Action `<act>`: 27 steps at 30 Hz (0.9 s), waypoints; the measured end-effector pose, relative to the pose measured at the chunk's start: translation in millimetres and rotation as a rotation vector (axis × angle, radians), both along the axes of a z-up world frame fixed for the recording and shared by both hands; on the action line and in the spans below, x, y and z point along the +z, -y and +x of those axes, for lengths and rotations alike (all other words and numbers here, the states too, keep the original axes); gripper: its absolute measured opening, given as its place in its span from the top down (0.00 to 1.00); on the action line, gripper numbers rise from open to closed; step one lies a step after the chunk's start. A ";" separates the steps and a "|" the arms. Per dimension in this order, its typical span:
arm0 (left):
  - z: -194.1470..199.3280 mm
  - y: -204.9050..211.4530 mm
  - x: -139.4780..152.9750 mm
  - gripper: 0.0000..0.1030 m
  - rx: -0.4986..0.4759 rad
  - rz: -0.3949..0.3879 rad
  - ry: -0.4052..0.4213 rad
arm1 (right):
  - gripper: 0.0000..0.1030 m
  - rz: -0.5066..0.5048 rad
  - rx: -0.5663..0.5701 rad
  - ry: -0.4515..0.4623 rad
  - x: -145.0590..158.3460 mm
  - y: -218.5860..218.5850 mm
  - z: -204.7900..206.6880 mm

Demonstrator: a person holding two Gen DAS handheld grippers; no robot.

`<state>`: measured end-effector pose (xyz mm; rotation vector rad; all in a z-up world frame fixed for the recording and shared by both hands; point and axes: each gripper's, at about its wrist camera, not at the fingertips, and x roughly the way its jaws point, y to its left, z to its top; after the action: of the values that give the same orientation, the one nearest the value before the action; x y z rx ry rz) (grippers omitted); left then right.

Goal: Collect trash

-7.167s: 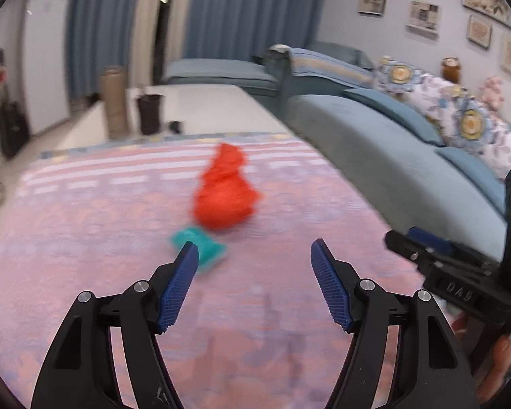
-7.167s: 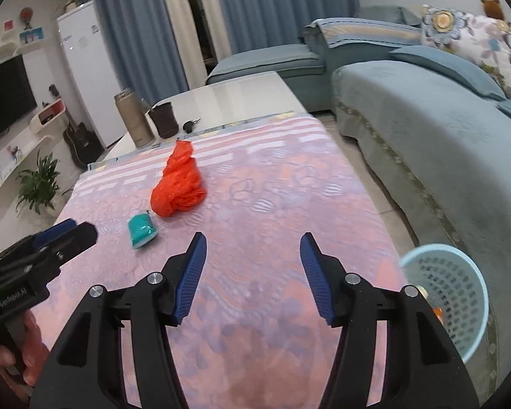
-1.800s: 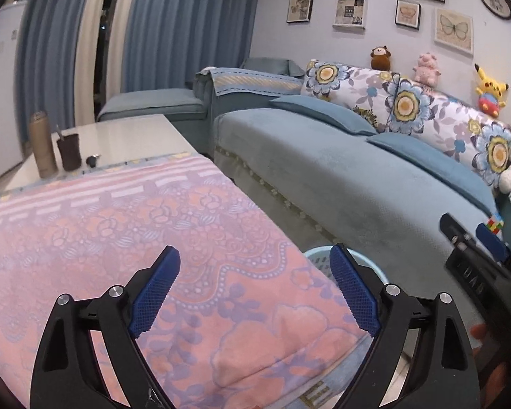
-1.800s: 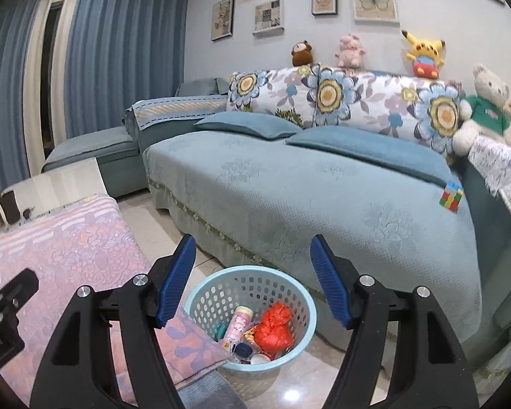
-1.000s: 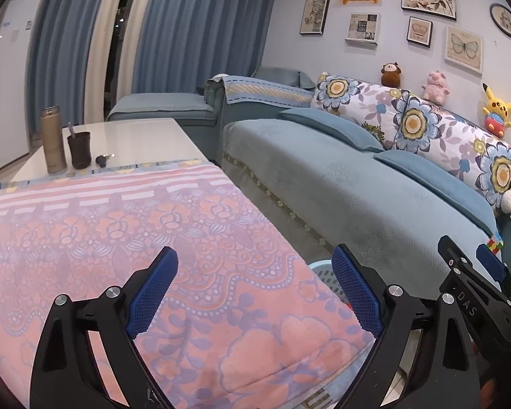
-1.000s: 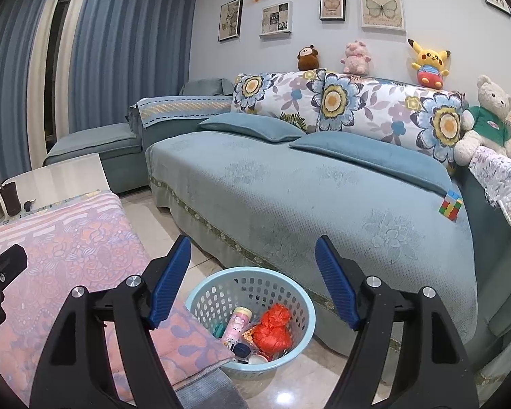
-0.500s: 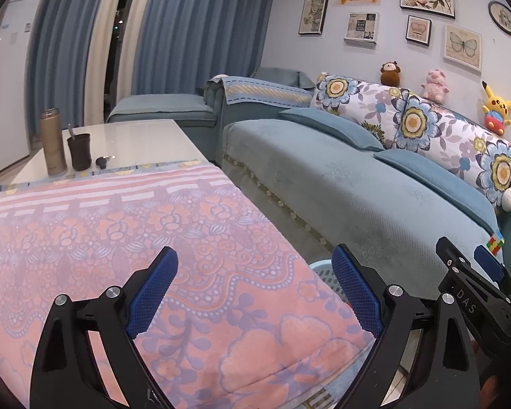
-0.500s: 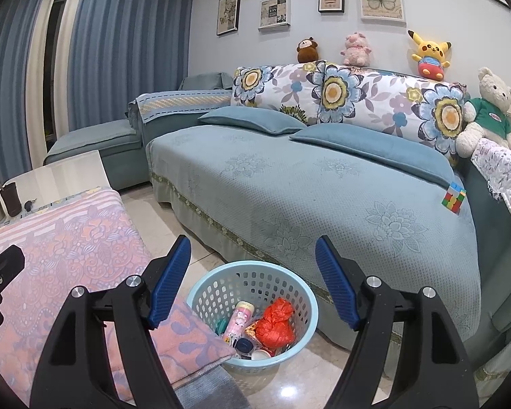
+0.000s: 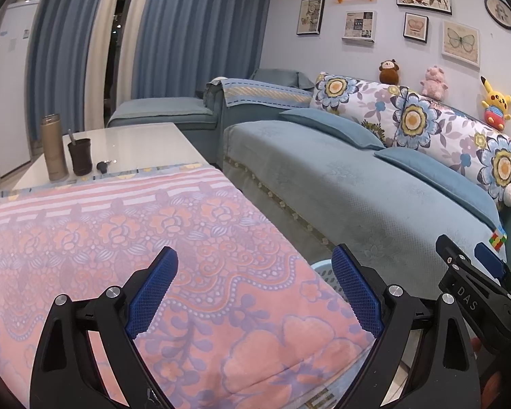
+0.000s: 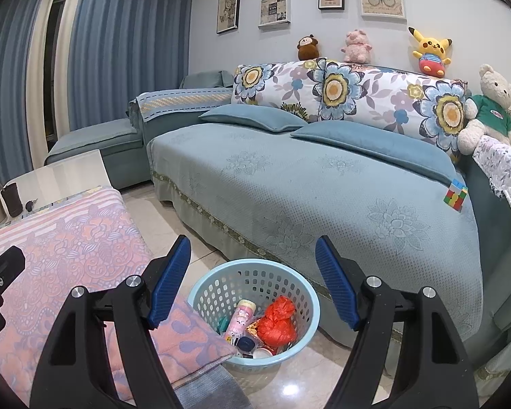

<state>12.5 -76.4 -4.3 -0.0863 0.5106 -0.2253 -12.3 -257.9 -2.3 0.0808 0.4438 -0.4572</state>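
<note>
Desk (image 9: 85, 225) edge hides most of the basket (image 9: 323, 271) in the left view; the right view shows red bag (image 10: 276, 320) inside. Both tools (image 9: 255, 293) (image 10: 252, 279) gape wide, empty.

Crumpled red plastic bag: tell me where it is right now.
In the right wrist view the crumpled red plastic bag lies inside the light blue perforated plastic basket on the floor, right of a pink bottle, between the blanket-covered table and the sofa.

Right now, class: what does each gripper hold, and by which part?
Nothing. The left gripper and right gripper both stand open and empty; the red bag lies in the basket.
</note>
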 end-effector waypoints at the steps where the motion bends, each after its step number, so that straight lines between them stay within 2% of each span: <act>1: 0.2 -0.2 0.0 0.13 0.001 0.001 0.001 | 0.31 0.000 0.000 0.000 0.1 0.3 -0.1; 27: 1.5 -2.1 -0.5 0.14 -0.001 0.005 0.005 | 0.31 0.012 0.005 -0.004 -6.3 0.5 3.4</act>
<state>14.1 -74.3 -4.8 -0.0809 0.5065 -0.2248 -8.9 -258.5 -8.6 0.0908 0.4506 -0.4498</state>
